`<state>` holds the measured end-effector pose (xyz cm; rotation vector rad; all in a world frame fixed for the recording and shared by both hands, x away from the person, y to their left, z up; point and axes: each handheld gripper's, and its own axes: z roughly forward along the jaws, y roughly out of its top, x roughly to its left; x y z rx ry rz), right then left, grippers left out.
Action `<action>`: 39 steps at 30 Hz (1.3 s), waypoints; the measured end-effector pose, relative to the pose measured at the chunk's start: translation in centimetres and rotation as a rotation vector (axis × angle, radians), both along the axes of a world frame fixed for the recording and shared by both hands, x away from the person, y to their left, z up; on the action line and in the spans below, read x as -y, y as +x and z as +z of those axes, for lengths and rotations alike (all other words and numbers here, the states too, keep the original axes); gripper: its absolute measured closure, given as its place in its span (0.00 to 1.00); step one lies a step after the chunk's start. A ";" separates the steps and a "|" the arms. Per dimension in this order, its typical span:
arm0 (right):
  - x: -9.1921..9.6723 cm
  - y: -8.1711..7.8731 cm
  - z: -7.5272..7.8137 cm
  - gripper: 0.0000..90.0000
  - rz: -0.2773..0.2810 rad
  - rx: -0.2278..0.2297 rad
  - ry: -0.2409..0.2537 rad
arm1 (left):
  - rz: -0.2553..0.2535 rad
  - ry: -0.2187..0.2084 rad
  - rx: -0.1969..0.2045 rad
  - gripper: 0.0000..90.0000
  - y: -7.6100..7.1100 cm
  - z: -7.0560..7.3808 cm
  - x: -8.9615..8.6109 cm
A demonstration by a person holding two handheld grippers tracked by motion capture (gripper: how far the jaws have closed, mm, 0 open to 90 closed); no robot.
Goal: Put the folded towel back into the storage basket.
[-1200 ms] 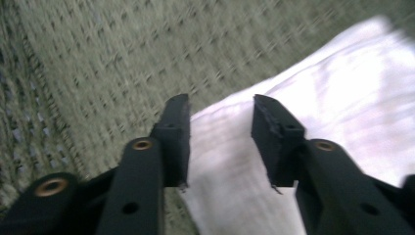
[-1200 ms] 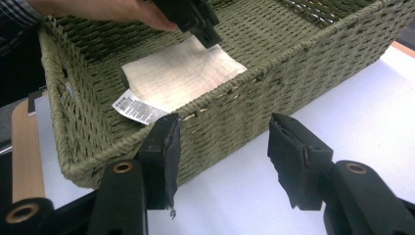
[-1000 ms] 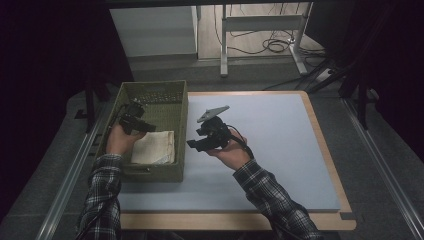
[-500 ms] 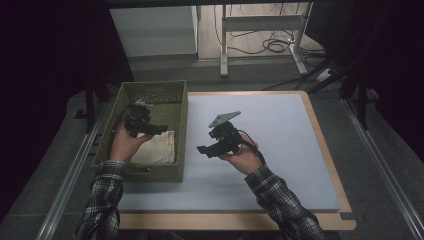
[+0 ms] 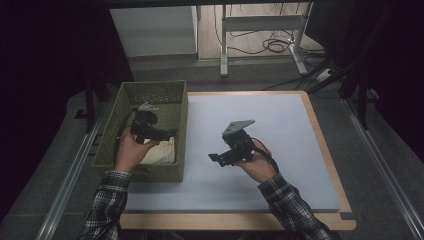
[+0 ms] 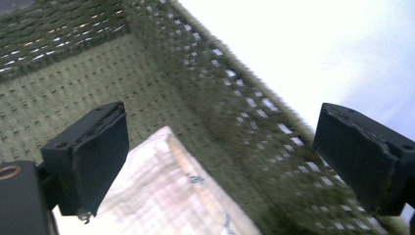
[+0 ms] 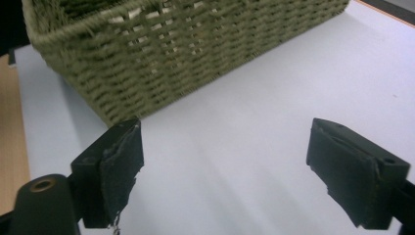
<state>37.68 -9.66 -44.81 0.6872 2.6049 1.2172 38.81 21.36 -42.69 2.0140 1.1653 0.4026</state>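
Note:
A green woven basket (image 5: 145,172) stands on the left of the table, with a white folded cloth (image 5: 162,152) lying in its near end. My left gripper (image 5: 170,134) hovers over the basket's middle, pointing toward its right wall. In the left gripper view the jaws (image 6: 220,161) stand open above the cloth (image 6: 166,196) and the basket wall (image 6: 235,122). My right gripper (image 5: 215,157) hangs over the mat to the right of the basket, open and facing the basket's outer wall (image 7: 186,49). Both grippers' jaws have just been opening, with nothing between them.
A pale blue mat (image 5: 280,130) covers the table inside a wooden border (image 5: 325,145). Metal rails (image 5: 385,175) run along both sides. Beyond the far edge stand a white desk frame (image 5: 225,45) and floor cables (image 5: 270,45).
Both grippers' jaws have opened wider. The left hand has lifted and shifted right off the cloth. The right hand has drawn away from the basket, toward the middle of the mat.

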 end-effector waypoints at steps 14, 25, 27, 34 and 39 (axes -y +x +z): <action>4.8 -1.0 -1.5 0.10 -0.072 0.003 -0.003 | -0.048 0.011 0.064 0.04 -3.8 0.2 3.7; 7.9 -2.3 -2.3 0.10 -0.113 0.007 0.000 | -0.124 -0.024 0.083 0.04 -6.0 -0.2 7.6; 8.5 -2.5 -2.5 0.10 -0.123 0.009 -0.001 | -0.138 -0.025 0.082 0.04 -6.3 -0.5 8.5; 10.7 -3.5 -3.2 0.10 -0.161 0.012 -0.003 | -0.214 -0.014 0.085 0.03 -7.2 -1.8 12.0; 12.5 -4.3 -4.1 0.09 -0.186 0.007 -0.011 | -0.260 -0.017 0.086 0.03 -7.9 -3.0 14.3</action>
